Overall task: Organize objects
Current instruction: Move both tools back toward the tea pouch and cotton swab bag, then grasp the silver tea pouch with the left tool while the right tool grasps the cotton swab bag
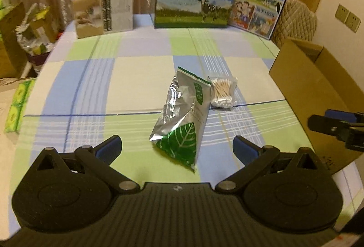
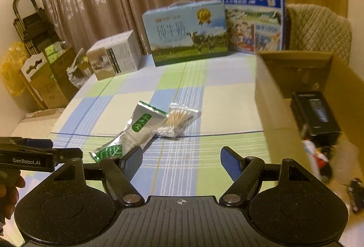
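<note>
Left hand-held gripper: the left hand-held gripper (image 1: pixel 177 151) has its jaws spread wide with nothing between the pads; it points down at the lower, green end of the foil pouch, which lies just ahead of it.
Right hand-held gripper: the right hand-held gripper (image 2: pixel 180 164) is also spread apart and empty, hovering over bare checked cloth, with the pouch just off its left finger and the cardboard box to its right.
Foil pouch: the foil pouch (image 1: pixel 182 119) lies flat on the tabletop (image 1: pixel 91 87), long axis running away from the grippers, its sealed top edge touching or nearly touching the swab packet.
Pouch handling: probably light, crinkly and slick; the silver film looks dented, so it should give under the pads. A pinch across the narrow width near the middle or the flat sealed end would likely hold better than the puffed body.
Swab packet: the cotton swab packet (image 1: pixel 221 93) sits just beside the pouch's far end, on the side toward the box.
Packet handling: likely very light, in thin clear plastic that slides easily; the bundled sticks give a firm core, so gripping across the bundle seems safest. The loose film edge could slip out.
Cardboard box: the open cardboard box (image 2: pixel 270 97) stands at the right edge of the tabletop and already holds a black carton (image 2: pixel 315 112) and other blurred items, so it is probably where things go.
Risk: lifting one item may drag the other, since they lie so close.
</note>
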Action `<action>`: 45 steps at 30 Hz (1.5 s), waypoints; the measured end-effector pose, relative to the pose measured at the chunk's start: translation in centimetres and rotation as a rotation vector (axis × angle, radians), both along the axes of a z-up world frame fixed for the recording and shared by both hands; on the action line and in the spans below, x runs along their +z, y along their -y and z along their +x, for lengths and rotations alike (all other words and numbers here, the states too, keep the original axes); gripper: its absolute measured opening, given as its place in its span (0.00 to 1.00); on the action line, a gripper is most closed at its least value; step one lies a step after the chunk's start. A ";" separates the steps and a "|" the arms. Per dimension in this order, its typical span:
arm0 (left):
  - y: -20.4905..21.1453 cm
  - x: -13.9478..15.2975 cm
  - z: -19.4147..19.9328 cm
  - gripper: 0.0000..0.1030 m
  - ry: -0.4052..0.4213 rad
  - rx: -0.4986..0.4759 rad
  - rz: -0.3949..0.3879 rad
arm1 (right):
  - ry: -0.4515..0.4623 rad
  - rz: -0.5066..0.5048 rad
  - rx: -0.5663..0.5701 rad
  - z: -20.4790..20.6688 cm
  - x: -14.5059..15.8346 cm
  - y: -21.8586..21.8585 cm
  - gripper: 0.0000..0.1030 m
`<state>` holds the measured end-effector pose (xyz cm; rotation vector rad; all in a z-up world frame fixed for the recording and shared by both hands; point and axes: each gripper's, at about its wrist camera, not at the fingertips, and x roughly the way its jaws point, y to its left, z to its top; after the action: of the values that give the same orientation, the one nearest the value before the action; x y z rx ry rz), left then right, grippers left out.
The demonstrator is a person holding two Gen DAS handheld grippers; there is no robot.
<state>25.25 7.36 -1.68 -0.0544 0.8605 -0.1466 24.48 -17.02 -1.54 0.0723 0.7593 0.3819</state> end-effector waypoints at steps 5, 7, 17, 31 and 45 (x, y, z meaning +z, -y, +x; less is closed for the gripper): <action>0.2 -2.2 3.7 0.99 -0.022 -0.060 0.022 | -0.023 0.009 -0.003 3.8 -2.3 -1.1 0.70; 0.3 -3.1 5.1 0.99 -0.034 -0.072 0.021 | -0.026 0.009 -0.011 5.0 -3.0 -1.4 0.70; 1.9 -6.6 10.5 0.93 -0.111 -0.174 0.012 | -0.054 0.018 -0.039 9.8 -5.3 -1.2 0.69; 2.4 -9.0 11.9 0.70 -0.160 -0.224 0.040 | -0.100 -0.001 -0.004 13.2 -8.0 -3.3 0.61; -0.3 -7.0 11.6 0.38 -0.103 -0.128 0.005 | -0.127 0.003 0.008 15.1 -9.5 -6.0 0.57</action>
<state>36.87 7.62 -8.63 -0.0023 0.9670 -0.2634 39.59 -10.97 -10.99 0.0969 0.8847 0.3885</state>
